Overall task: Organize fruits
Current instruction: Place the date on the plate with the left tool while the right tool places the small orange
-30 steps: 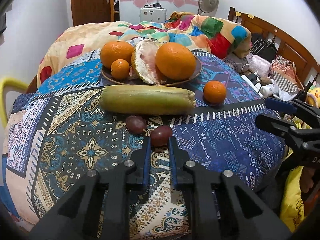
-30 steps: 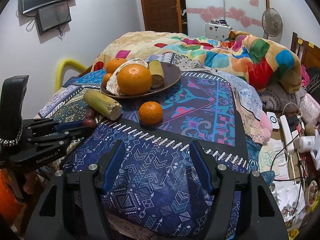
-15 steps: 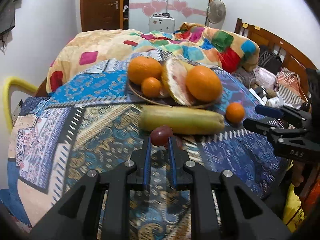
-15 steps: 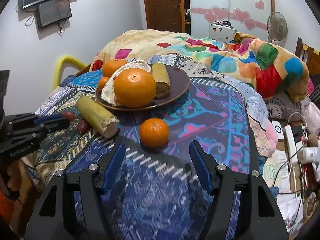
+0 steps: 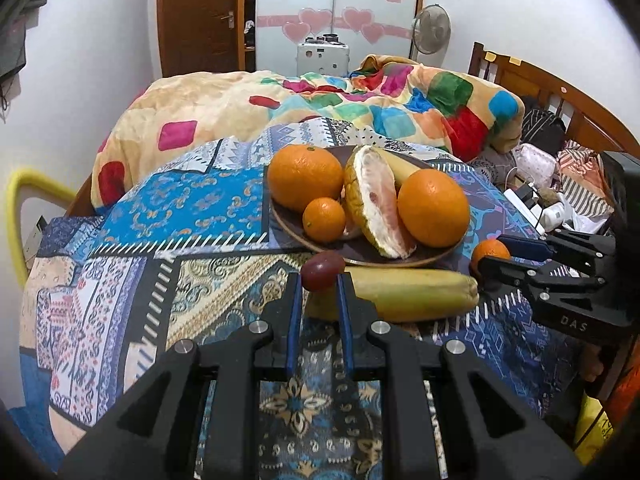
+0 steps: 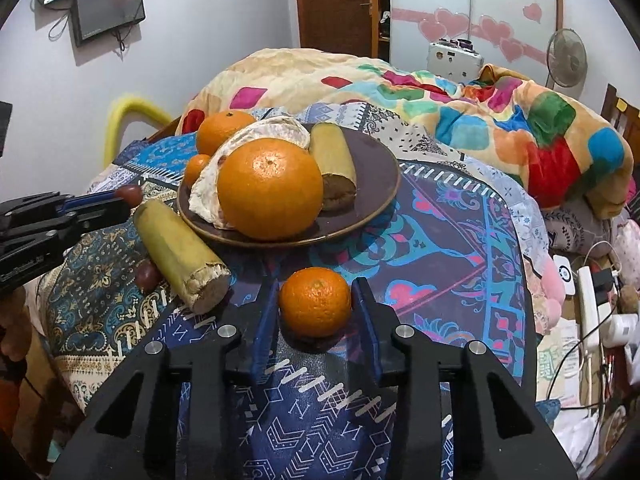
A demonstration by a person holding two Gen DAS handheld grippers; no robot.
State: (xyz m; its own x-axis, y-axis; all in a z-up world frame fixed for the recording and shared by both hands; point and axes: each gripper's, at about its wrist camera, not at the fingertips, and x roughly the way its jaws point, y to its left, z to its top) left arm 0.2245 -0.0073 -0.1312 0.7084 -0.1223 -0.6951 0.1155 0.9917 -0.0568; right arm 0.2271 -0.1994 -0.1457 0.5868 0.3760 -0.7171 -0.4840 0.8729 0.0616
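- The left gripper point(image 5: 319, 280) is closed narrowly on a dark red grape point(image 5: 322, 270), held at its fingertips above the patterned cloth point(image 5: 160, 280) and just in front of the brown plate point(image 5: 400, 258).
- The right gripper point(image 6: 316, 312) is clamped on a small mandarin point(image 6: 315, 302); both pads touch its sides, and it sits on the cloth near the plate's front rim.
- The plate carries two large oranges point(image 5: 433, 208), a small mandarin, a cut pomelo wedge point(image 5: 374, 206) and a short yellow-green stalk piece point(image 6: 332, 164).
- A longer yellow-green stalk point(image 5: 412, 294) lies on the cloth beside the plate.
- A second grape point(image 6: 147, 274) rests against that stalk.
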